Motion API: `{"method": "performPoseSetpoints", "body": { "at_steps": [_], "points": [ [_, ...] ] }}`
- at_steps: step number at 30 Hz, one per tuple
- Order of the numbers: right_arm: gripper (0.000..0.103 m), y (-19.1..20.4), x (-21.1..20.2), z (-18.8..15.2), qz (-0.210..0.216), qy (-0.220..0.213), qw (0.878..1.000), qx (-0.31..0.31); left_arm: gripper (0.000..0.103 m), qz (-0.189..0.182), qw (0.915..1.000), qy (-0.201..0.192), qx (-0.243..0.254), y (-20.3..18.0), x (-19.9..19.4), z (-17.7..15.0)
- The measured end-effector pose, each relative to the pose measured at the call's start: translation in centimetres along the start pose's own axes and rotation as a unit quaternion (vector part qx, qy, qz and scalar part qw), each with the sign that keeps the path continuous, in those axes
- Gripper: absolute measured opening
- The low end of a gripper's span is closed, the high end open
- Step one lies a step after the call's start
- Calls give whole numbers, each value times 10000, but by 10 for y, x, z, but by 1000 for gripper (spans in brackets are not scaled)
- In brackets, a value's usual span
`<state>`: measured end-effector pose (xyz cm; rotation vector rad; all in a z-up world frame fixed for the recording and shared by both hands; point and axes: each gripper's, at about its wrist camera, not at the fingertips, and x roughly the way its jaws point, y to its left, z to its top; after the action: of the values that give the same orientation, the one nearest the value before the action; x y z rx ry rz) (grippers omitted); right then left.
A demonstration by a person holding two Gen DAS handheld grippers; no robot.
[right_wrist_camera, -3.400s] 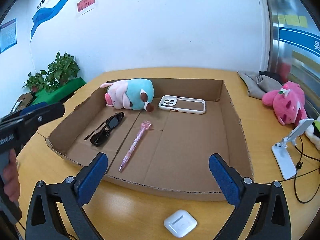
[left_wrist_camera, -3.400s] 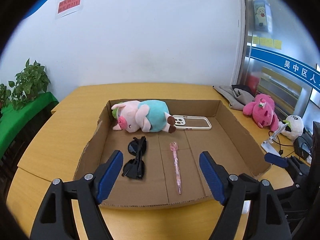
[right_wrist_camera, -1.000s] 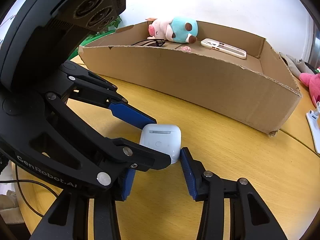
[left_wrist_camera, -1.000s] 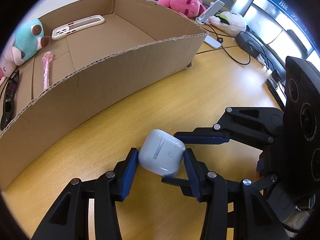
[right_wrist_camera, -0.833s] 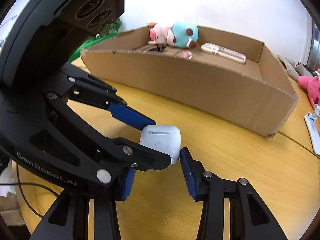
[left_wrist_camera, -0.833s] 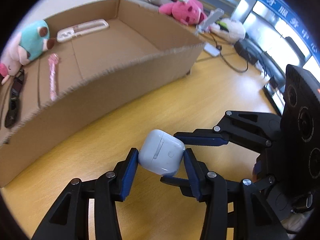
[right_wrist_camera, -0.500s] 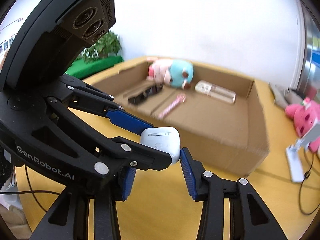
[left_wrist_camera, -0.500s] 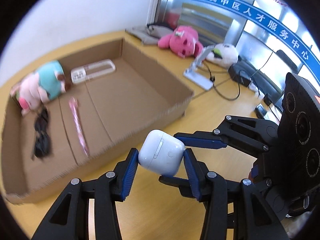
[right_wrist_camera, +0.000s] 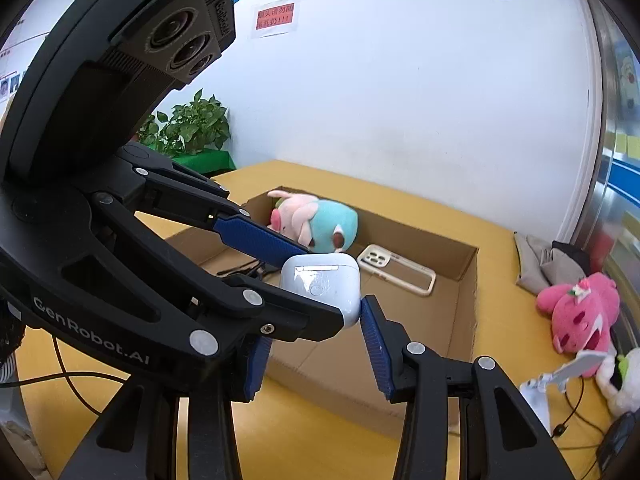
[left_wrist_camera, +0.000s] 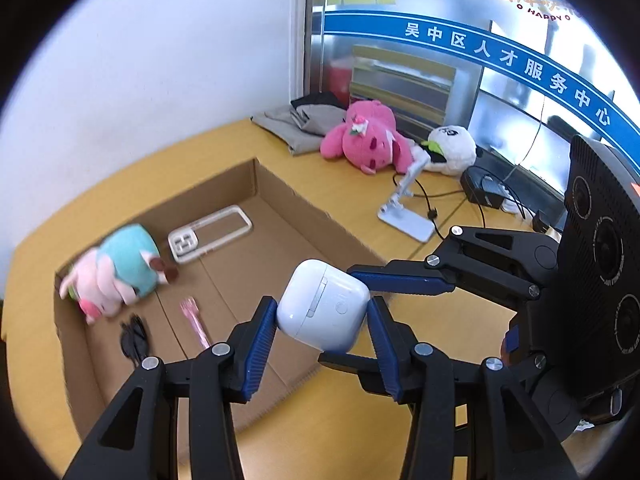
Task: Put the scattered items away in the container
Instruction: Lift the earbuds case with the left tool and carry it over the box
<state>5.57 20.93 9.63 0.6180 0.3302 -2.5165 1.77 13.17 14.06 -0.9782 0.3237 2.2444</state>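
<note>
Earbud case, white glossy plastic with rounded corners (left_wrist_camera: pixel 323 305), sits in the air between two sets of tongs at once. The left tongs (left_wrist_camera: pixel 323 320) press their blue ribbed pads on its left and right sides, and the right tongs (right_wrist_camera: pixel 316 322) come in crosswise from the right of the left wrist view and bracket the same case. Both sets stand about half open, their pads against the case so far as the close, distorted views let me judge. In the left view the case hangs over the near right corner of the shallow brown cardboard box (left_wrist_camera: pixel 280 184), above its near wall and clear of the yellow wooden counter (left_wrist_camera: pixel 352 188).

Inside the box lie four things, one of each: a pink and teal plush pig (left_wrist_camera: pixel 116 276) at the far left, a white-rimmed clear phone case (left_wrist_camera: pixel 210 233) just right of it, a pink pen with a flower top (left_wrist_camera: pixel 195 322) nearer, and a pair of black sunglasses (left_wrist_camera: pixel 134 338) left of the pen.

Outside the box, on the far right of the counter, are one pink plush bear (left_wrist_camera: pixel 370 142), one white plush panda (left_wrist_camera: pixel 452 148), one white folding phone stand (left_wrist_camera: pixel 406 208) and a pile of grey and black folded cloth (left_wrist_camera: pixel 304 122).
</note>
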Motion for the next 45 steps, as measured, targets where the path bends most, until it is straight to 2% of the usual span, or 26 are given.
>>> {"method": "performPoseSetpoints", "body": {
  "at_steps": [7, 13, 21, 28, 33, 41, 45],
  "points": [
    [47, -30, 22, 38, 70, -4, 9999, 83, 46, 76, 9999, -9, 137, 26, 9, 44],
    [47, -54, 51, 56, 176, 121, 9997, 155, 45, 24, 9999, 102, 70, 56, 31, 65],
    [47, -70, 108, 55, 336, 568, 9976, 210, 45, -99, 9988, 437, -201, 95, 78, 64],
    [47, -86, 157, 39, 598, 1136, 9905, 503, 45, -394, 9961, 649, -453, 127, 125, 53],
    [47, -98, 191, 27, 712, 1631, 9815, 702, 45, -607, 9911, 917, -748, 144, 160, 47],
    [47, -114, 234, 6, 711, 2442, 9614, 1052, 45, -1115, 9753, 1378, -1320, 165, 211, 33],
    [46, -121, 253, -11, 704, 2839, 9494, 1140, 45, -1250, 9666, 1661, -1499, 168, 231, 22]
  ]
}}
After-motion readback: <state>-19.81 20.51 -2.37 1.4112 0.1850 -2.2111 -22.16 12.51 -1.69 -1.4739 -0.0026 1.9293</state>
